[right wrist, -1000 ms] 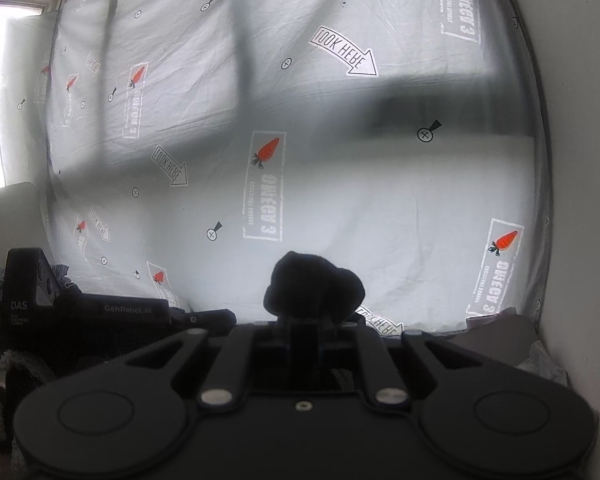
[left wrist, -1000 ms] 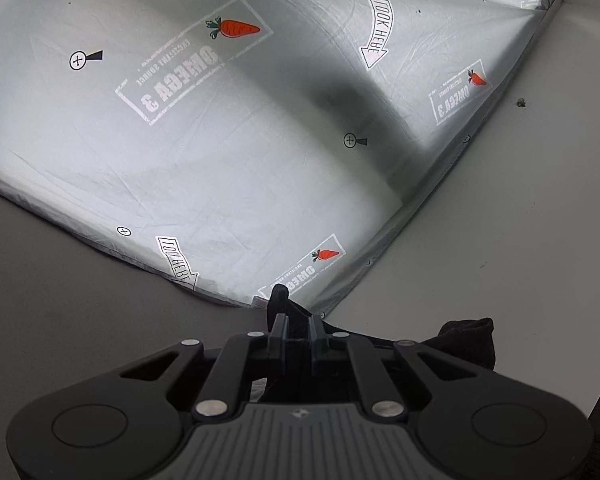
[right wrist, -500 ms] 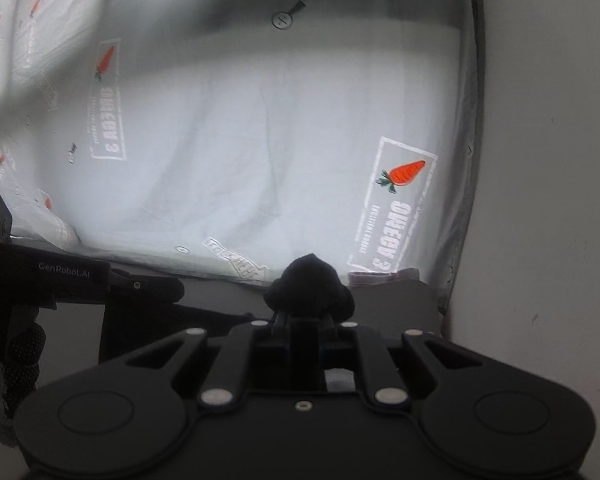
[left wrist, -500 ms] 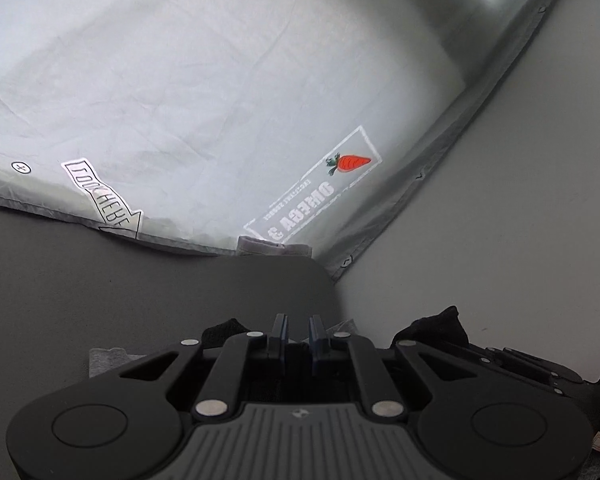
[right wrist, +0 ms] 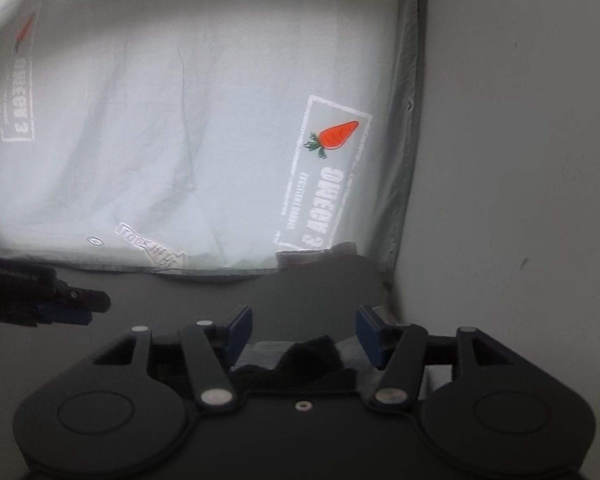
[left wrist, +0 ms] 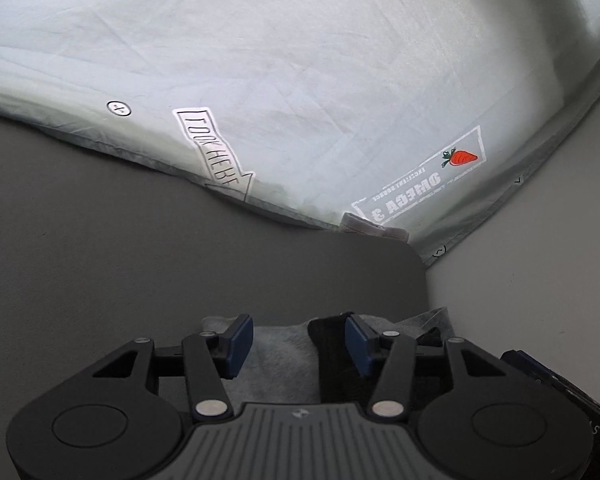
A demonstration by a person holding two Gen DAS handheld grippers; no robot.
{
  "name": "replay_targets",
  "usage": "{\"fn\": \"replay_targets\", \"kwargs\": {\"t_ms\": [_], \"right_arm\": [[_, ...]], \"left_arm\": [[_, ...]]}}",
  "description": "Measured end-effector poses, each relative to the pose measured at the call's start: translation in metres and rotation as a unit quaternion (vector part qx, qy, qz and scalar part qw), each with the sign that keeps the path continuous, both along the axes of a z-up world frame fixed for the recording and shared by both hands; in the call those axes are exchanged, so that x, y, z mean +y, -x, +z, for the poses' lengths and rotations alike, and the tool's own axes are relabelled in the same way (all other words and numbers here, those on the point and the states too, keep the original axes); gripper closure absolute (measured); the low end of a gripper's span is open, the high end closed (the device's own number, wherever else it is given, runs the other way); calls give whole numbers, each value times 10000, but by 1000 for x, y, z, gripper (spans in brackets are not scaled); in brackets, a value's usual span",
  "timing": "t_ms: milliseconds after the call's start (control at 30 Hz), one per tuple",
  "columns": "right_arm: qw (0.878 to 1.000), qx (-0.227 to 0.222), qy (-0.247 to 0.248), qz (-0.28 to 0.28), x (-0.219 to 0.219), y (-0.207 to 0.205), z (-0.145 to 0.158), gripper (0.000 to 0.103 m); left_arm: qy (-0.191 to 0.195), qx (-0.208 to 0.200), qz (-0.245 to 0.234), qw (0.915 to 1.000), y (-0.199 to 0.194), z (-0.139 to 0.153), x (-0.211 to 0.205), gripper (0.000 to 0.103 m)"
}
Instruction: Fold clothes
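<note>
One left gripper (right wrist: 60, 304) in right view

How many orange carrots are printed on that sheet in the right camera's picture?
2: one carrot right of centre, a second, blurred carrot near the left edge. More may lie outside the frame.

Pale backlit curtain (left wrist: 300, 60) printed with carrots, arrows; dark grey table (left wrist: 100, 240); plain whitish wall (right wrist: 520, 160) at right.

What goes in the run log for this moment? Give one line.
task: fold clothes | left gripper: open, just opened | right gripper: open, just opened | black fabric garment: released, lying between jaws | surface: dark grey tabletop
</note>
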State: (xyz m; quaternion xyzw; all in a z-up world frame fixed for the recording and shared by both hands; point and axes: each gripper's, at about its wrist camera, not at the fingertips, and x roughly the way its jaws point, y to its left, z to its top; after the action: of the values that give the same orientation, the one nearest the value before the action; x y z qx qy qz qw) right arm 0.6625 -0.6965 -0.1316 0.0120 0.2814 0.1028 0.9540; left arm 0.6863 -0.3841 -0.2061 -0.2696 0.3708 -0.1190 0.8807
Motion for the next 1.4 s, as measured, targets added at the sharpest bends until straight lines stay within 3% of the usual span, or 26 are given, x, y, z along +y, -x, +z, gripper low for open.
{"fn": "replay_targets", "kwargs": {"t_ms": [100, 267, 300, 333, 367, 467, 567, 667, 700, 733, 767, 800, 867, 1067, 1167, 1233, 1300, 1400], "right_arm": [[9967, 418, -402, 568, 35, 5, -17, 42], [9929, 721, 314, 888, 93, -10, -54, 43], [9923, 757, 420, 888, 99, -14, -58, 50], [9917, 739, 634, 837, 103, -14, -61, 90], [9916, 671, 783, 778, 103, -11, -59, 98], [9977, 238, 359, 515, 72, 7, -32, 98], [9999, -32, -7, 136, 40, 31, -5, 98], [9990, -67, -424, -150, 10, 50, 10, 98], [9986, -53, -476, -234, 3, 55, 12, 98], [9985, -41, -471, -292, -1, 58, 13, 98], [9984, -37, -423, -367, -5, 62, 12, 98], [9983, -25, -392, -419, -8, 65, 12, 98], [9976, 3, -472, -502, -15, 68, 10, 98], [9964, -139, -617, -565, -21, 73, 15, 98], [9954, -185, -748, -568, -23, 72, 17, 98], [9946, -211, -826, -586, -23, 71, 17, 98], [9934, -208, -948, -614, -23, 69, 15, 98], [9921, -223, -1083, -590, -19, 63, 14, 98]], "left_arm": [[-214, 325, 31, 9992, 33, -16, 14, 48], [150, 853, 289, 9958, 76, -36, 32, 47], [216, 889, 284, 9954, 83, -37, 33, 47], [232, 903, 220, 9954, 89, -36, 33, 47], [259, 934, 143, 9952, 93, -35, 31, 47], [528, 925, -359, 9937, 102, -29, 19, 47], [857, 949, -849, 9882, 100, -30, -4, 39], [1002, 1083, -1174, 9821, 94, -38, -28, 36], [1024, 1135, -1273, 9800, 91, -41, -36, 38], [970, 1130, -1309, 9801, 91, -40, -41, 47], [881, 1105, -1328, 9810, 90, -37, -46, 59], [860, 1139, -1372, 9802, 89, -34, -48, 84], [947, 1155, -1401, 9788, 86, -27, -49, 84], [1893, 1112, -1006, 9704, 43, -10, -43, 84], [2243, 1087, -772, 9654, 4, -13, -51, 76], [2342, 1076, -650, 9640, -22, -21, -59, 50], [2527, 1143, -636, 9587, -50, -31, -65, 36], [2528, 1255, -562, 9577, -76, -37, -68, 27]]}}
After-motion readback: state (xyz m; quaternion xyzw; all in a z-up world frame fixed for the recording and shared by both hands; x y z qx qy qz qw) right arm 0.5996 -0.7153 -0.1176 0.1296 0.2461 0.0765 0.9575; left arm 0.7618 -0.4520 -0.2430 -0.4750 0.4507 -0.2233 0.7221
